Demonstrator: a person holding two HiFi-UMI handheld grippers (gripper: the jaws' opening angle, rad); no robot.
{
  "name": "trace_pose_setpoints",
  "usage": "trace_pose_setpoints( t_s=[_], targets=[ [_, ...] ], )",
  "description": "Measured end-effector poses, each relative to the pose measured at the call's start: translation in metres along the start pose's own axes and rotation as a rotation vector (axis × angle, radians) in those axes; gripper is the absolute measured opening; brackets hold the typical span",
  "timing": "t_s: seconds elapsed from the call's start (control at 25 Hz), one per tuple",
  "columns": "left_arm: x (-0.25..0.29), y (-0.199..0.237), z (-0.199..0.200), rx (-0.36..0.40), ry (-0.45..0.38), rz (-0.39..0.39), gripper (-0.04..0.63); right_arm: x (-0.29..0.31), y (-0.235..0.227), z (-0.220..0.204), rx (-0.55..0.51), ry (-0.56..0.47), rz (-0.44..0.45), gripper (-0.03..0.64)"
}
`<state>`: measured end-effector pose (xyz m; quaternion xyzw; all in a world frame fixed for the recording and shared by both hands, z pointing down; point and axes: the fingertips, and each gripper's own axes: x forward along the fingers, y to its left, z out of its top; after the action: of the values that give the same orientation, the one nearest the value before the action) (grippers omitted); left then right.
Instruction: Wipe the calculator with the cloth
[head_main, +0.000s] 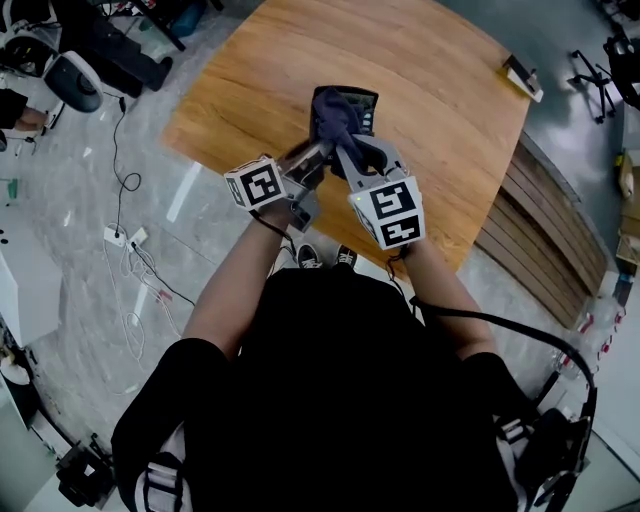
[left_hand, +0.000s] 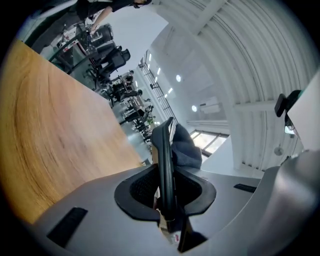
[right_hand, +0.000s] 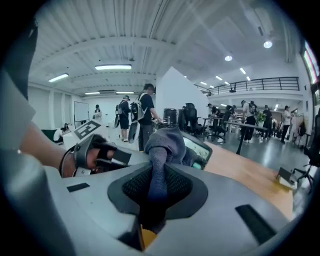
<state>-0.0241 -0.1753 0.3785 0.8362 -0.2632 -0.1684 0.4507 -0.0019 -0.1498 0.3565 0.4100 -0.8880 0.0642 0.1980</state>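
**A:** What are the grippers holding?

**B:** The left gripper (left_hand: 165, 195) is pinching the calculator (left_hand: 165, 155) by its near end, with the jaws only narrowly apart and the slab standing edge-on between them. The right gripper (right_hand: 156, 187) is clamping a bunched tail of the cloth (right_hand: 164, 142), its jaws nearly together.

**A:** And where is the calculator sitting?

**B:** It isn't sitting anywhere. It is being held up over the table (head_main: 430, 90), seemingly clear of the wood. The cloth is lying against its far end and touching it.

**A:** How are you expecting it to handle?

**B:** I'm judging it light and stiff, a thin plastic slab that is smooth enough to pivot in a one-ended grip under a wipe. The display (right_hand: 197, 147) is probably the fragile part. Taking it by the end or the side edges, off the screen, seems soundest. The cloth is soft and limp, so bunching it is giving a firmer wad.

**A:** How is it looking?

**B:** It is showing dark and flat, with a pale display glinting greenish. The cloth is blue-grey.
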Motion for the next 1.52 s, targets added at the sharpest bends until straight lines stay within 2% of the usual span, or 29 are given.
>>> trace_pose_setpoints(
  t_s=[0.08, 0.2, 0.28, 0.4, 0.56, 0.68, 0.84, 1.0, 1.16, 1.28, 1.52],
  targets=[
    [-0.006, 0.001, 0.012, 0.001, -0.027, 0.001, 0.072, -0.004, -0.012, -0.019, 0.042, 0.024, 0.002, 0.063],
    [-0.008, -0.006, 0.016, 0.018, -0.010, -0.022, 0.072, -0.010, -0.058, -0.034, 0.099, 0.042, -0.112, 0.063],
    [-0.006, -0.012, 0.009, 0.018, 0.012, -0.039, 0.072, -0.011, -0.079, -0.021, 0.111, 0.014, -0.171, 0.063],
    [-0.003, -0.011, -0.002, -0.009, 0.014, -0.033, 0.072, -0.006, -0.071, 0.008, 0.052, -0.025, -0.183, 0.063],
    [0.002, -0.008, -0.020, 0.042, 0.084, 0.005, 0.072, 0.006, -0.022, 0.029, -0.060, -0.039, -0.097, 0.063],
    [-0.002, -0.005, -0.011, -0.009, 0.032, -0.003, 0.072, 0.005, 0.004, 0.033, -0.046, -0.059, -0.015, 0.063],
    [-0.015, -0.001, 0.018, -0.032, -0.050, -0.003, 0.072, -0.004, 0.019, 0.016, -0.001, -0.040, 0.051, 0.063],
    [-0.026, -0.003, 0.049, -0.013, -0.101, 0.003, 0.072, -0.008, 0.015, -0.020, 0.057, 0.016, 0.035, 0.063],
    [-0.030, -0.018, 0.066, -0.094, -0.172, -0.063, 0.072, -0.012, -0.002, -0.058, 0.129, 0.058, -0.003, 0.063],
    [-0.027, -0.033, 0.065, -0.137, -0.166, -0.119, 0.072, -0.011, -0.005, -0.059, 0.198, -0.023, 0.047, 0.063],
    [-0.019, -0.037, 0.044, -0.244, -0.102, -0.147, 0.072, -0.014, 0.002, -0.021, 0.227, -0.268, 0.175, 0.063]
  ],
)
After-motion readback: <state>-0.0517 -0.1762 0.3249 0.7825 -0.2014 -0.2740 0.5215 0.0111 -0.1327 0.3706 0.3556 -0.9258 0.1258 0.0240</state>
